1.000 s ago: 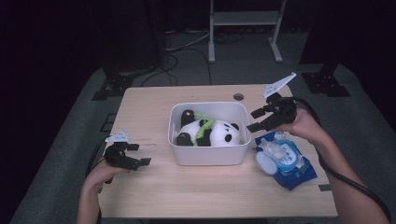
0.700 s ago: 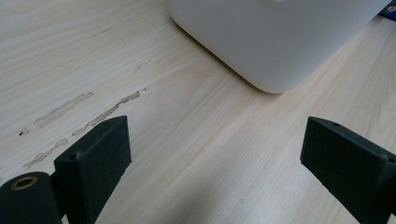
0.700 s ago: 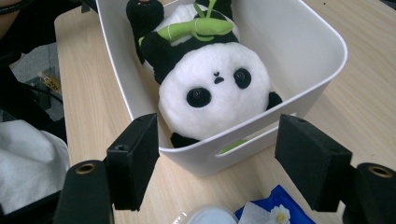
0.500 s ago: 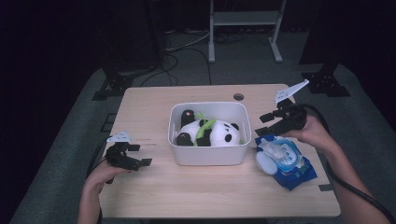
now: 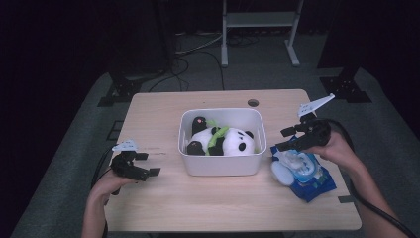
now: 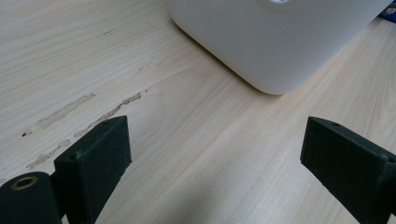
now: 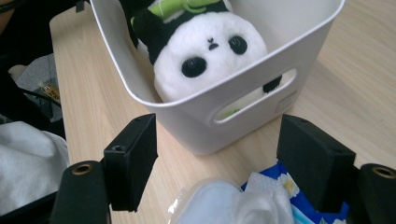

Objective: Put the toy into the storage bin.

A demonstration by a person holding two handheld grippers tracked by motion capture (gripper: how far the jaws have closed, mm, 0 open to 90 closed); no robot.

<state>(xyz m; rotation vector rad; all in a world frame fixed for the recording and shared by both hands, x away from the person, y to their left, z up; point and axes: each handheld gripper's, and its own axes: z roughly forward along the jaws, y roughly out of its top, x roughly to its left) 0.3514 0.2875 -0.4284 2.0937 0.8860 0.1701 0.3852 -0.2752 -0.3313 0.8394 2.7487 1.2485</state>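
Observation:
A white bin (image 5: pixel 220 163) stands mid-table with a plush panda (image 5: pixel 225 141) lying inside; its face (image 7: pixel 210 51) looks up in the right gripper view. To the bin's right lies a blue pack of wet wipes (image 5: pixel 302 171) with a tissue sticking out (image 7: pixel 247 205). My right gripper (image 5: pixel 286 140) hovers just over the pack's top end, jaws open and empty, pointing toward the bin (image 7: pixel 205 121). Near the table's left edge my left gripper (image 5: pixel 147 164) rests low over the wood, open, aimed at the bin's corner (image 6: pixel 275 51).
The wooden table (image 5: pixel 218 203) has a cable hole (image 5: pixel 253 103) at the back. A metal stand (image 5: pixel 257 29) and cables lie on the floor beyond. A white cloth (image 7: pixel 23 163) shows at the left of the right gripper view.
My right gripper has come away from the bin's rim, moving right and down to the wipes pack. The left gripper has stayed where it was.

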